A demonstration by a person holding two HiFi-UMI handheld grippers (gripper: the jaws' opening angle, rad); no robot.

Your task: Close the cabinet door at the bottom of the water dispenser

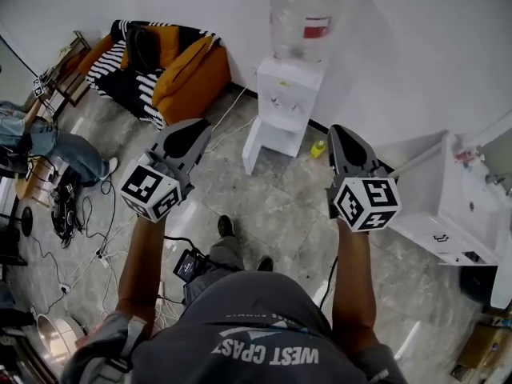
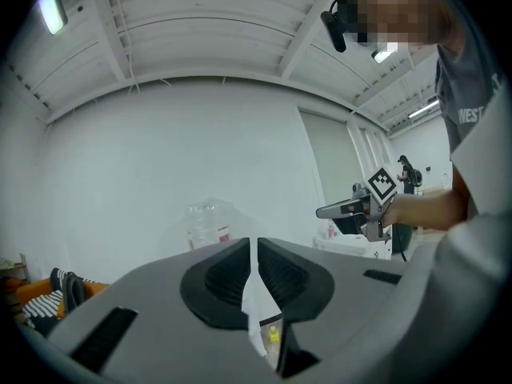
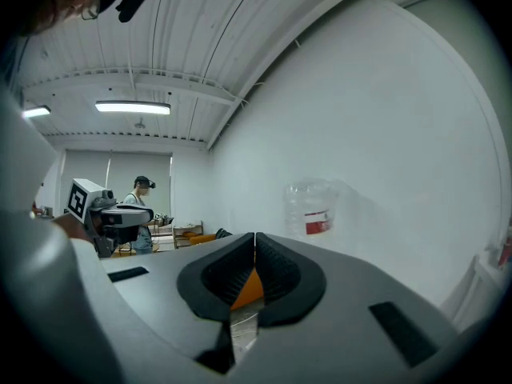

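Note:
The white water dispenser [image 1: 286, 94] stands against the far wall with a clear bottle [image 1: 301, 8] on top. At its foot the cabinet door [image 1: 256, 145] hangs open, swung out to the left. My left gripper [image 1: 195, 131] and right gripper [image 1: 339, 133] are both held level in front of it, short of the dispenser, one on each side. Both are shut with nothing between the pads. The left gripper view shows its closed jaws [image 2: 254, 242] with the bottle [image 2: 206, 226] beyond. The right gripper view shows its closed jaws [image 3: 254, 237] and the bottle [image 3: 314, 208].
A small yellow object [image 1: 318, 148] lies on the floor right of the dispenser. An orange seat with a striped blanket [image 1: 172, 66] sits at the back left. A white cabinet unit [image 1: 448, 198] stands at the right. Cables [image 1: 80, 230] and a seated person [image 1: 48, 142] are at the left.

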